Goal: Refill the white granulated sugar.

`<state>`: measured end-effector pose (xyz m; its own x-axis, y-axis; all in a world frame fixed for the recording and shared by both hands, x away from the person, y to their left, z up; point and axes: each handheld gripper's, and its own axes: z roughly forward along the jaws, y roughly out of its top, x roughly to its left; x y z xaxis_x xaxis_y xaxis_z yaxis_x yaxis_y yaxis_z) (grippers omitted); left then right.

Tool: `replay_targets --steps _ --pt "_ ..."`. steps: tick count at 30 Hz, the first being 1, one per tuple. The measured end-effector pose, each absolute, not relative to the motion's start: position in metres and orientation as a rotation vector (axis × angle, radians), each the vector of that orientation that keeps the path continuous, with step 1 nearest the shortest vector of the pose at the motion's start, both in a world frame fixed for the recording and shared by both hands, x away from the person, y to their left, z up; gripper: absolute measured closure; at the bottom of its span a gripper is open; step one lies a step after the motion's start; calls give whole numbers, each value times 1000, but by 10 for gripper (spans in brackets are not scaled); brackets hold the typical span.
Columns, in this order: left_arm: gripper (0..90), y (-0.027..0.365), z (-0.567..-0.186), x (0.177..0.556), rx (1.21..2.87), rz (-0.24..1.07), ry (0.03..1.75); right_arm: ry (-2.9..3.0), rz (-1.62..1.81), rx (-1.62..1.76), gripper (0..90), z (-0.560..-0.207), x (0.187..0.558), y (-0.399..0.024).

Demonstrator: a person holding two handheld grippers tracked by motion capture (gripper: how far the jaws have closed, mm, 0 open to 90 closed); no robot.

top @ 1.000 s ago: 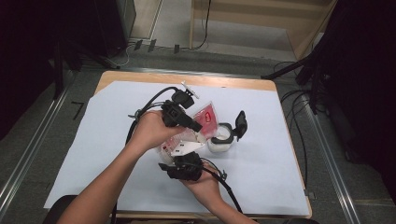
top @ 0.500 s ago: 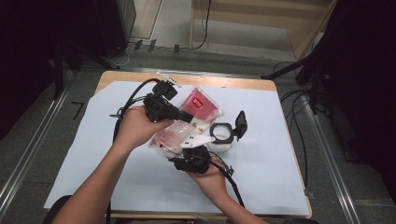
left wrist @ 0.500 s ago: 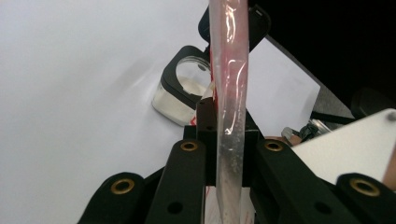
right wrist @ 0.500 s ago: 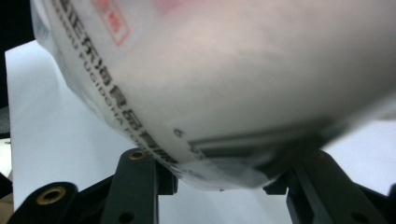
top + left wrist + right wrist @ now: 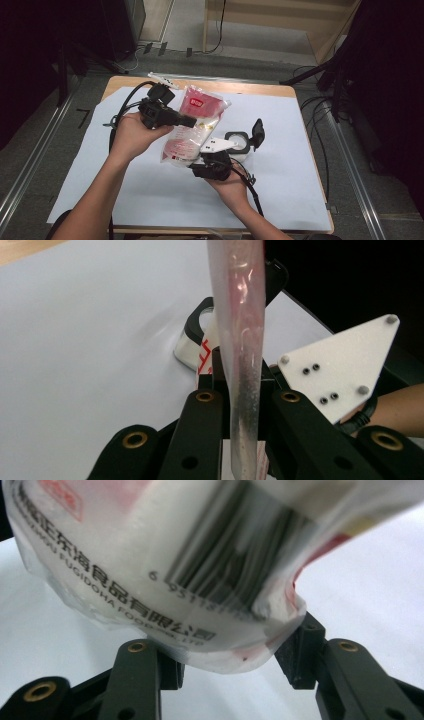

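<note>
A red and white plastic pouch (image 5: 196, 126) with a barcode hangs tilted above the table. My left gripper (image 5: 192, 121) is shut on its thin side edge (image 5: 243, 340), the pads squeezing the film flat. My right gripper (image 5: 197, 162), grey plate on top, sits just below the pouch. Its jaws have just been opening. In the right gripper view the pouch's rounded bottom (image 5: 165, 575) lies between the two jaws of my right gripper (image 5: 232, 665); the right pad (image 5: 296, 655) stands apart from it. My left gripper (image 5: 242, 395) points toward the right one's plate (image 5: 345, 365).
A small clear container (image 5: 239, 142) with a black hinged lid (image 5: 257, 132) standing open sits on the white sheet (image 5: 300, 165) right of the grippers. Cables trail from both grippers. The wooden table edge (image 5: 240, 87) runs along the far side.
My left hand has carried the pouch up and to the left, away from the container. The right gripper has edged up slightly, staying under the pouch's bottom.
</note>
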<state>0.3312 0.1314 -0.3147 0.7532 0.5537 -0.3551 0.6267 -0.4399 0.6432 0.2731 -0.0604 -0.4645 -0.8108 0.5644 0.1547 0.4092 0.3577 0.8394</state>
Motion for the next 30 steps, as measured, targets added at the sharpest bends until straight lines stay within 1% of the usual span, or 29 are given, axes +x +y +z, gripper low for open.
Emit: replay_targets --steps 6,11,15,18,19,22,27,30 --pt "888 136 -316 328 2139 -123 851 2481 1448 978 541 -468 280 -64" --pt "899 137 -313 325 2134 -79 834 2486 1471 1043 546 -469 284 -67" --pt "900 141 -312 326 2112 -74 834 2508 1451 1048 541 -470 287 -68" --pt "900 145 -311 327 2101 -66 844 2521 1447 1046 541 -472 287 -68" --pt "900 147 -311 327 2101 -37 860 2524 1453 1038 541 -471 287 -68" --pt "900 151 -311 329 2106 -8 886 2522 1453 1035 536 -471 287 -68" --pt "900 166 -317 337 2071 9 943 2527 1484 1042 526 -470 288 -70" --pt "900 171 -321 341 2078 43 974 2536 1498 1036 522 -470 289 -71"
